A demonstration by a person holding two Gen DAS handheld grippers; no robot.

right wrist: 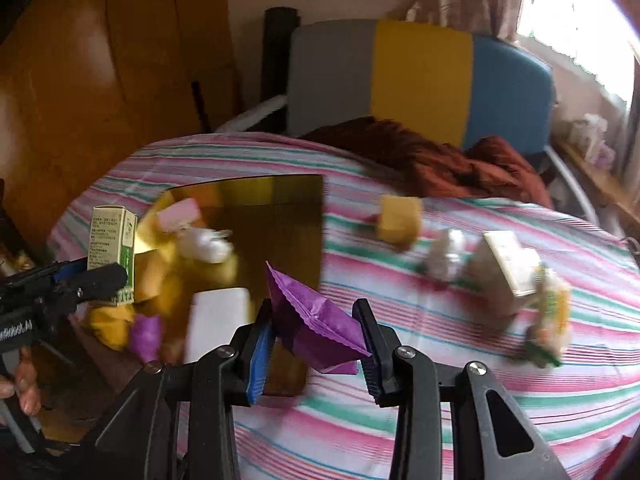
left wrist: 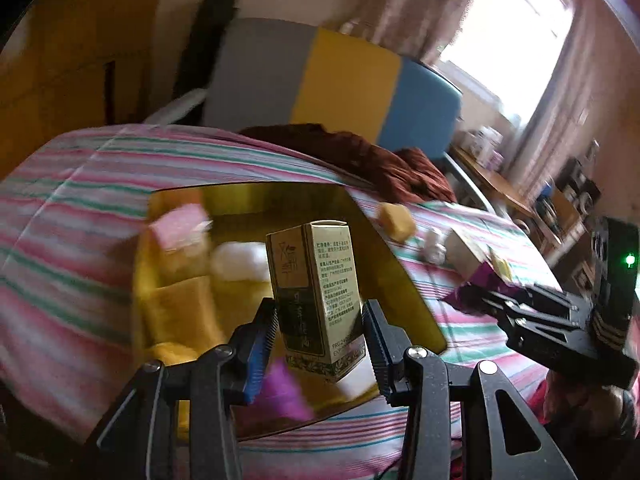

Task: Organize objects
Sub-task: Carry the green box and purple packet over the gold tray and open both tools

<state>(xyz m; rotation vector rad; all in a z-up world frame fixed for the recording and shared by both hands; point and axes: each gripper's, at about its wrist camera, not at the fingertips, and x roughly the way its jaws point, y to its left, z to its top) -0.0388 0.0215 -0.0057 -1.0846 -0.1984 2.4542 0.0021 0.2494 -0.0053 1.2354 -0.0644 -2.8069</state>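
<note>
risk first: the small green-and-gold carton [left wrist: 316, 292] is pinched only near its lower half by the left gripper [left wrist: 320, 332], upright, so a quick swing could let it pivot or slip and knock the pink block [left wrist: 180, 224] already in the gold tray [left wrist: 392, 264]. the right gripper [right wrist: 316, 336] is clamped on a purple folded-paper piece [right wrist: 312, 316], thin enough to crush or slide out. both loads hang over the tray on the striped bedspread [right wrist: 440, 400]; blur makes it hard to say, but neither seems to touch it.
</note>
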